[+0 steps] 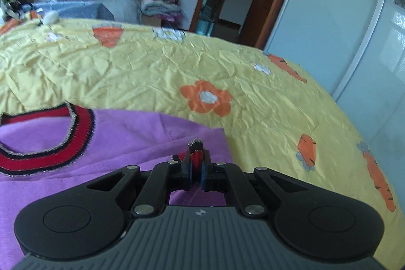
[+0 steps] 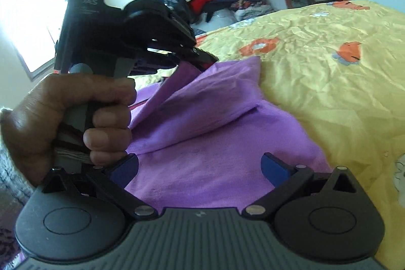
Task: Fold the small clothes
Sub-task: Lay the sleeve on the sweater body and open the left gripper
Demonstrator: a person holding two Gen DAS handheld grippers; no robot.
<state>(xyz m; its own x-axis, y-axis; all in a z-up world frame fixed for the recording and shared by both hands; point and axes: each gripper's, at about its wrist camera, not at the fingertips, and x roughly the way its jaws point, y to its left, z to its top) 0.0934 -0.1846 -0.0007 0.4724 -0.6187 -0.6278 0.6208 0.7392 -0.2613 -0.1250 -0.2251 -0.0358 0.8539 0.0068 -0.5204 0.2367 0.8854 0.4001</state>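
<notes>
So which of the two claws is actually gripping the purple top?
The left claw: shut on the purple top's red striped cuff. The right claw gapes open above it.

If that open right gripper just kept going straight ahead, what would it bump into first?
Probably the purple top: it lies right between and ahead of the right gripper, whose jaws stand open and empty. How far below is hard to judge.

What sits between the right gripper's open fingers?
Only the purple top: the right gripper hovers open over it, right wrist view. The left gripper pinches a raised fold beyond.
</notes>
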